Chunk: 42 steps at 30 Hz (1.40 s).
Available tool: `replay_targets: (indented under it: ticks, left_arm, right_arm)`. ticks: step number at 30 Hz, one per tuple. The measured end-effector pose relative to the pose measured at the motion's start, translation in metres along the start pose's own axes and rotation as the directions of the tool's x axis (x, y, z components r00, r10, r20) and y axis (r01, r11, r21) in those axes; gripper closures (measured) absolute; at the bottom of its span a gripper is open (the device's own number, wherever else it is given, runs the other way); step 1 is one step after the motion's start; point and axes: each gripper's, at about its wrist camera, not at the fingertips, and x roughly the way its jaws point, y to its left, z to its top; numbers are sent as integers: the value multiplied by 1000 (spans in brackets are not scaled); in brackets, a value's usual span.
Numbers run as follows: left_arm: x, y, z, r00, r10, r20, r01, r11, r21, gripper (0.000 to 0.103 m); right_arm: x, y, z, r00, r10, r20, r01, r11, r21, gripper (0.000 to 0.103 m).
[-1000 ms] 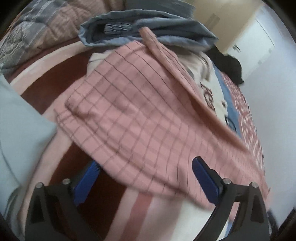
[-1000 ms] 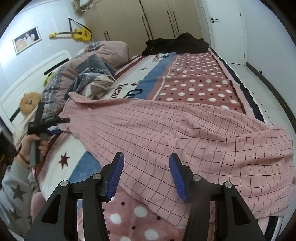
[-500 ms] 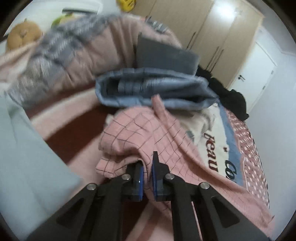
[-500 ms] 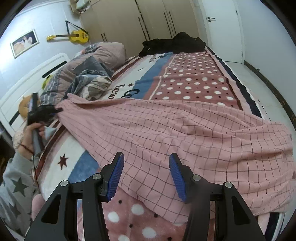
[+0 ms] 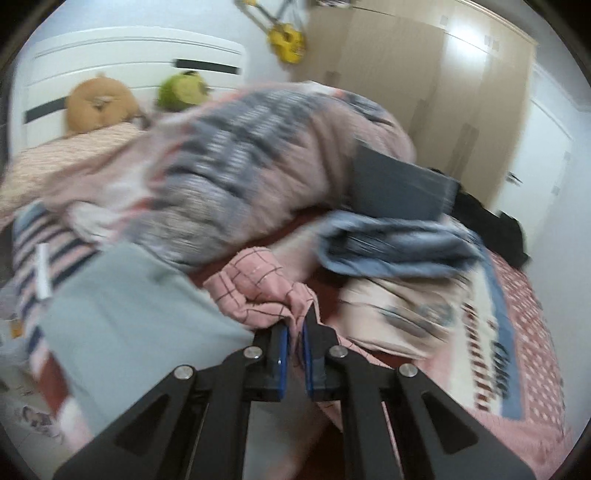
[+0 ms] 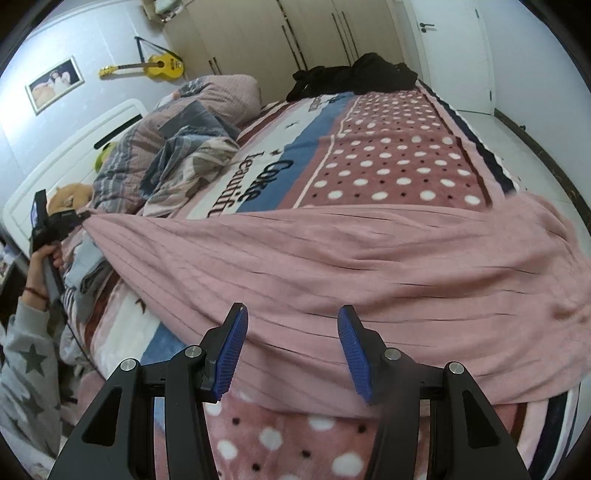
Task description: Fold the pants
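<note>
Pink checked pants [image 6: 332, 266] stretch across a bed [image 6: 399, 155], one end bunched in the clamped left tongs [image 5: 295, 328] beside a heaped quilt [image 5: 236, 162] and folded grey cloth [image 5: 122, 314]. Right tongs [image 6: 291, 343] hover agape over the near edge; only their view shows the yellow guitar [image 6: 155, 66] whole.

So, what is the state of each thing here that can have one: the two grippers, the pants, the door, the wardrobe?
left gripper: shut on the pants, fingers pinching one bunched end.
right gripper: open, nothing between the fingers, over the pants.
pants: unfolded, stretched across the bed, one end lifted.
door: closed.
wardrobe: doors closed.
</note>
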Motion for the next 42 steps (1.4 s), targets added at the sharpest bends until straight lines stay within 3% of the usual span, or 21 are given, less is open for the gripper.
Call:
replay_targets:
  ticks: [3,4,8,14,17,21,25,29,34,36,38,40,42]
  left_arm:
    - [1,27,9,997,82,-4,-82,997,-1,98]
    - [0,33,11,997,71,-11,-71,997,-4,98]
    - [-14,27,9,1000,-9,2,9,1000,20,98]
    - [-52,-46,4,978,-203,40,196,971,137,98]
    - [-75,-100,-12,944,-328,30,313,922,227,98]
    - [-95,-178,-56,884,-464,-59,453,819,353,99]
    - [-95,-239,-115,828,-527,-189,552,710,437,98]
    - [-80,-270,-176,781,-518,-348,624,626,468,98]
    - [-73,-274,-208,762,-480,-435,648,573,502,97]
    - [-75,-266,-208,734,-492,-467,678,560,476,89]
    - [-83,-253,-204,715,-516,-472,699,550,457,57]
    - [-98,-236,-197,722,-533,-441,692,542,478,47]
    - [-105,-220,-188,743,-528,-412,669,552,498,46]
  right_arm:
    - [2,4,-5,1000,4,-18,-4,1000,-9,57]
    - [3,5,-6,1000,3,-23,-4,1000,-10,57]
    - [9,9,-8,999,-1,-37,1,1000,-9,57]
    - [7,17,-3,1000,3,-19,-4,1000,-21,57]
    - [3,16,0,1000,-2,-3,2,1000,-18,57]
    - [1,11,0,1000,-4,2,4,1000,0,57]
    - [3,7,-5,1000,2,-9,-2,1000,14,57]
    - [3,2,-11,1000,-1,-16,2,1000,26,57]
    - [3,-4,-14,1000,4,-26,-3,999,37,57]
    - [4,-2,-13,1000,5,-26,-4,999,31,57]
    - [2,2,-10,1000,13,-19,-13,1000,22,57]
    - [0,8,-4,1000,31,-6,-31,999,10,55]
    - [-1,17,2,998,56,10,-56,998,-5,46]
